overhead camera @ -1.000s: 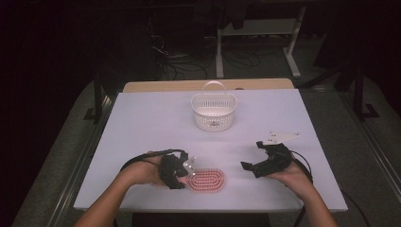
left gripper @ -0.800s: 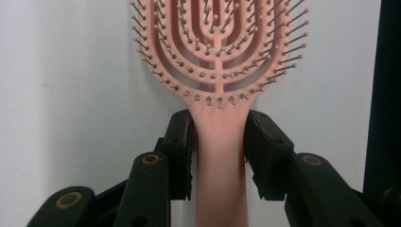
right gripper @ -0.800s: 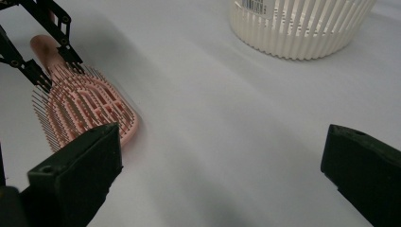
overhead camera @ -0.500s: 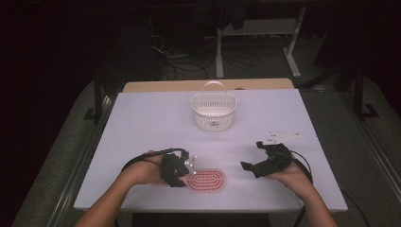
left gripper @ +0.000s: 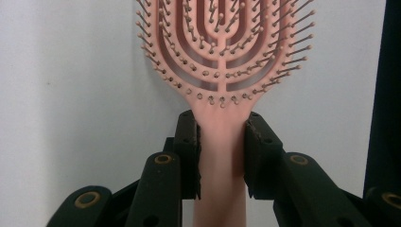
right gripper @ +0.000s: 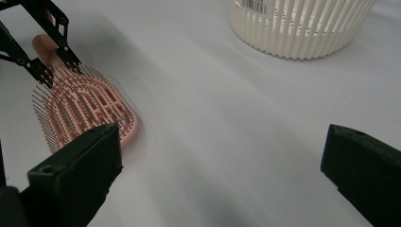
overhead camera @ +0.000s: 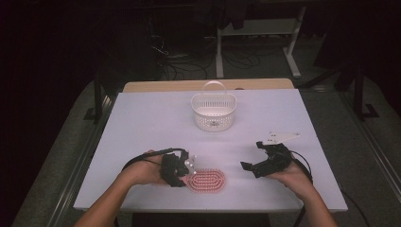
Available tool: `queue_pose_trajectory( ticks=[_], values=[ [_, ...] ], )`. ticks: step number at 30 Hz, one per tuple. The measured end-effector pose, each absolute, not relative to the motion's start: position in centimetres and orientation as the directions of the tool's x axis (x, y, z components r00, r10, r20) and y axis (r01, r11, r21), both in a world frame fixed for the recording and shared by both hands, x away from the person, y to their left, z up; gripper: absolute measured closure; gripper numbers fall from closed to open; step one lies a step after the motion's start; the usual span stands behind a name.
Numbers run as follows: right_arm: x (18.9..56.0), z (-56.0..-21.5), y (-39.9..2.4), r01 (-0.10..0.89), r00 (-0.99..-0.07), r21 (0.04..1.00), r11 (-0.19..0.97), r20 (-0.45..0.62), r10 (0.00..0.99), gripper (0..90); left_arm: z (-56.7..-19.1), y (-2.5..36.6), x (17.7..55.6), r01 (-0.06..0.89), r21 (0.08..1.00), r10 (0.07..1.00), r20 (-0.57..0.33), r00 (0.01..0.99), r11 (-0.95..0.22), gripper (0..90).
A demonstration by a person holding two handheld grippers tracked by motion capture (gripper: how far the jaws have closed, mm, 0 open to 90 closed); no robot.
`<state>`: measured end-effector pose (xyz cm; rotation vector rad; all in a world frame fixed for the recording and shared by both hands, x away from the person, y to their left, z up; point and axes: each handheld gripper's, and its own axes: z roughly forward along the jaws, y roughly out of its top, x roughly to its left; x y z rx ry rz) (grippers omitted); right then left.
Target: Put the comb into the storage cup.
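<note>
Nothing much has shifted over the last second: my left tool [left gripper: 221, 156] still pinches the pink hairbrush [overhead camera: 206, 180] by its handle, low centre on the tabletop [overhead camera: 142, 123]. My right tool [overhead camera: 265, 161] waits spread, so lifting comes next.
</note>
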<state>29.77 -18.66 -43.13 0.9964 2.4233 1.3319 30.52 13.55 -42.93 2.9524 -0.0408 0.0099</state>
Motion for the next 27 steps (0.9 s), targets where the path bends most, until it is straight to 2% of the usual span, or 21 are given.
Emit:
queue_pose_trajectory(
  ticks=[14,27],
  values=[
    [29.8,-43.1,-18.7,0.460,-0.752,0.809,0.366,0.136,0.645,0.0,-42.3,14.1,30.8,-0.010,0.244,-0.015,-0.019,1.000,-0.970,70.6],
    [29.8,-43.1,-18.7,0.459,-0.752,0.810,0.365,0.136,0.645,0.0,-40.8,15.6,31.4,0.030,0.360,0.029,-0.008,1.000,-0.932,70.6]
  ],
)
